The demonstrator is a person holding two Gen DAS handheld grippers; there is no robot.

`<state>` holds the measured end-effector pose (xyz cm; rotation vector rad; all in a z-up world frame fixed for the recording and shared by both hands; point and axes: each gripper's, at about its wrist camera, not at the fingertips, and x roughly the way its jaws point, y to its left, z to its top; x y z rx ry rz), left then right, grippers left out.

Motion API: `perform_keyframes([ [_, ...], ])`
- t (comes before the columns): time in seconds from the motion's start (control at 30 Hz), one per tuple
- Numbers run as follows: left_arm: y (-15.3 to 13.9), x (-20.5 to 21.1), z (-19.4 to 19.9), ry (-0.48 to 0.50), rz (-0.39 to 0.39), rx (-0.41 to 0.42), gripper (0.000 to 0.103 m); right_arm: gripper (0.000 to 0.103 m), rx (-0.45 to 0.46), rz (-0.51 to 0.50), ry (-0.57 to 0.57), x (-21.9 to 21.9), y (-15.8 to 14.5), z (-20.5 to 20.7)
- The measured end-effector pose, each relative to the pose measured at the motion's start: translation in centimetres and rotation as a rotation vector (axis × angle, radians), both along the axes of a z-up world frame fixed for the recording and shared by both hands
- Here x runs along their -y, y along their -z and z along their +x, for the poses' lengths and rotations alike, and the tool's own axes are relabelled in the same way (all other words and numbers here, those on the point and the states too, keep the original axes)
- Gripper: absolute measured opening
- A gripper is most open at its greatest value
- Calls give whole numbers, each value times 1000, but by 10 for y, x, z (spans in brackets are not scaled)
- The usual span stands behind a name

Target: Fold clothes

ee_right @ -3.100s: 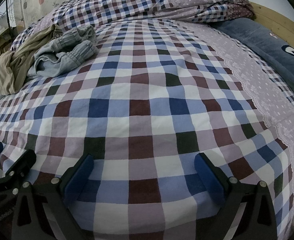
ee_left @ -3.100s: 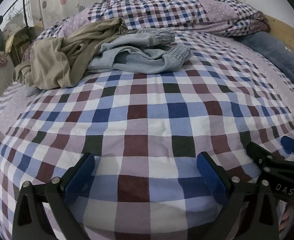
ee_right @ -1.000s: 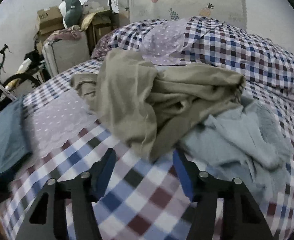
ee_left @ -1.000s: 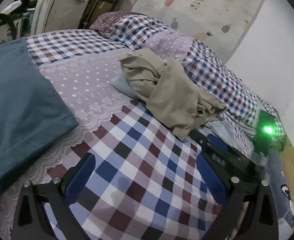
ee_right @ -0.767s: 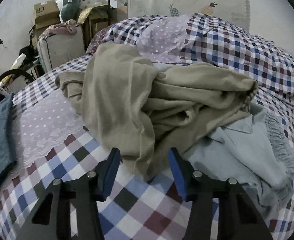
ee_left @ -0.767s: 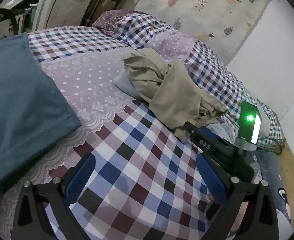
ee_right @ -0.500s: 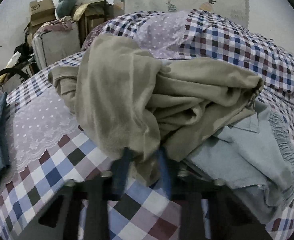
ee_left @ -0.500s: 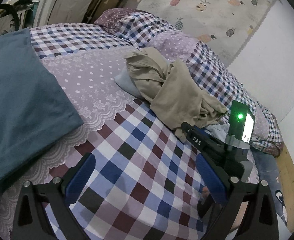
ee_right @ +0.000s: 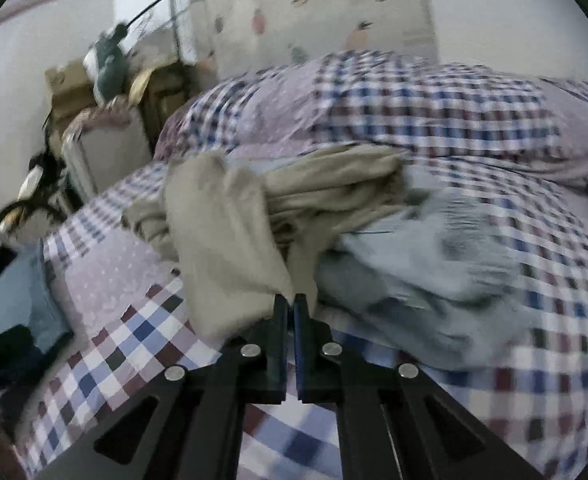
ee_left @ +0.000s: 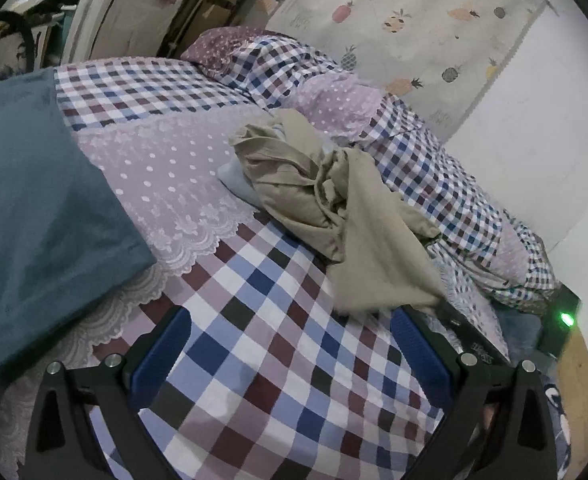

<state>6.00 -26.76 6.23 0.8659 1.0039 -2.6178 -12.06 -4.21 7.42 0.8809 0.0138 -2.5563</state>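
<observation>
The beige garment [ee_left: 334, 200] is heaped on the checked bedspread [ee_left: 277, 344], draped partly over a pale blue garment [ee_right: 434, 276], so it has to be drawn clear before any fold can be made. For that purpose a lower edge of it is pinched between the closed fingers of the right gripper [ee_right: 289, 300] (the view is blurred). The left gripper [ee_left: 289, 344] is held spread wide and empty above bare bedspread, presumably kept ready for a second corner.
</observation>
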Motion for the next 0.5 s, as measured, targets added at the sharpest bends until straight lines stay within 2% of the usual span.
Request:
perform_keyframes([
  [0.23, 0, -10, -2, 21, 11, -4, 102, 0, -70, -72, 185, -97, -35, 45],
  [0.5, 0, -35, -11, 64, 6, -1, 102, 0, -106, -73, 411, -213, -52, 71],
])
